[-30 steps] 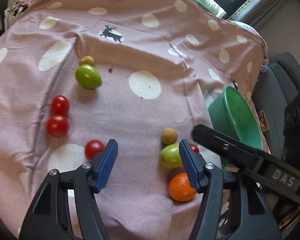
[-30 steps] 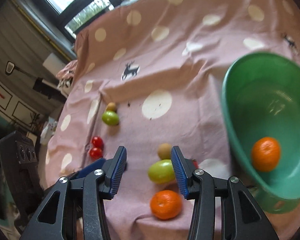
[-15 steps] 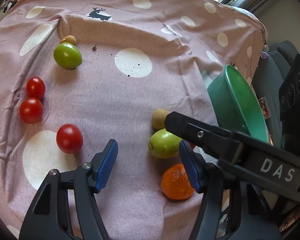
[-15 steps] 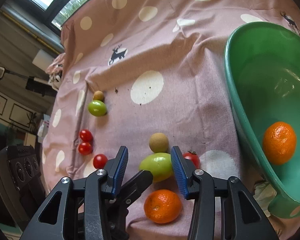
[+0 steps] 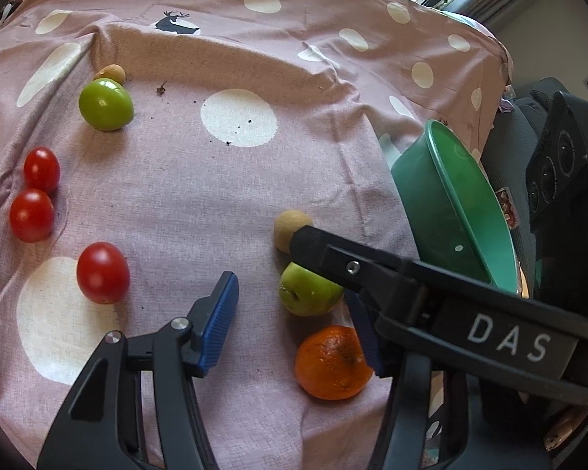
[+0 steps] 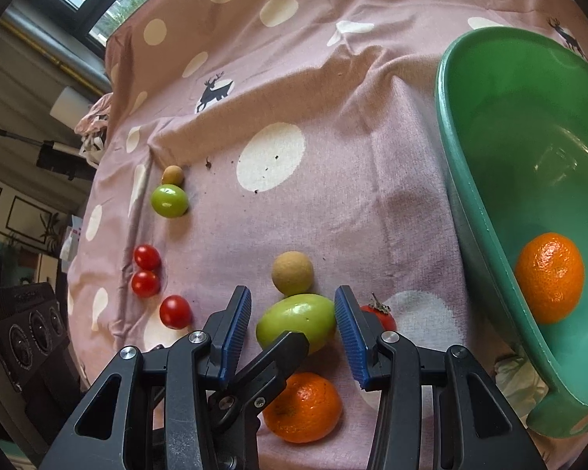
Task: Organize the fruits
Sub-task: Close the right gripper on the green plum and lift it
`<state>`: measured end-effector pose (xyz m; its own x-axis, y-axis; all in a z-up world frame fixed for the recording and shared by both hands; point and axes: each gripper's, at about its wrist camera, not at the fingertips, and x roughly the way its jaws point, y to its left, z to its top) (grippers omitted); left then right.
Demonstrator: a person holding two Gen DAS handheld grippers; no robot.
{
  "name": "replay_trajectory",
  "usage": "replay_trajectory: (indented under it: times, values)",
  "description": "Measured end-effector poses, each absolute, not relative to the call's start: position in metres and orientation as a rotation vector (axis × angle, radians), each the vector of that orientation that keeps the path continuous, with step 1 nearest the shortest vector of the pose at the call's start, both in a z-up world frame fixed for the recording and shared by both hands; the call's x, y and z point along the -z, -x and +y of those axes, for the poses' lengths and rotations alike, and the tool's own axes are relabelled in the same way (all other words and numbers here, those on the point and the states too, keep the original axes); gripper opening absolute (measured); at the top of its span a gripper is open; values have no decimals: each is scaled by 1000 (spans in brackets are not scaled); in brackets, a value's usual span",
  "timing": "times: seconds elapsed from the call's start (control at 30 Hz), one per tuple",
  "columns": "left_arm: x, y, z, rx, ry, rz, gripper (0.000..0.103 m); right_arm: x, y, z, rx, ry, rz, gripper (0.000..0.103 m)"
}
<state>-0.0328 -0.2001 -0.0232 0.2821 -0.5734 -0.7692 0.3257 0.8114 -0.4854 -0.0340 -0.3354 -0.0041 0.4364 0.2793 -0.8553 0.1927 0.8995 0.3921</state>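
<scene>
Fruits lie on a pink polka-dot cloth. A green bowl at the right holds one orange. My right gripper is open, its blue pads on either side of a green fruit; a tan round fruit lies just beyond it and an orange below it. My left gripper is open and empty, above the cloth, with the same green fruit and orange near its right pad. The right gripper's arm crosses the left wrist view.
Three red tomatoes lie at the left. A second green fruit and a small tan fruit lie farther back. A small red tomato lies right of my right gripper. The bowl stands at the cloth's right edge.
Both grippers have moved forward and lower toward the fruit cluster. The right gripper's pads now straddle the green fruit. Both stay open.
</scene>
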Motion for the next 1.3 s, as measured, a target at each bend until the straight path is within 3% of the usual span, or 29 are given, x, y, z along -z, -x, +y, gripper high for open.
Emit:
replay_trajectory:
  times: [0.33,1.3]
  values:
    - [30,32,-205,668,303,1179,37,6,32,-332,-86,-452,1135,48]
    - [26,28,-187,527,156,1143,36,22,16,-299,-216,-495,1192,48]
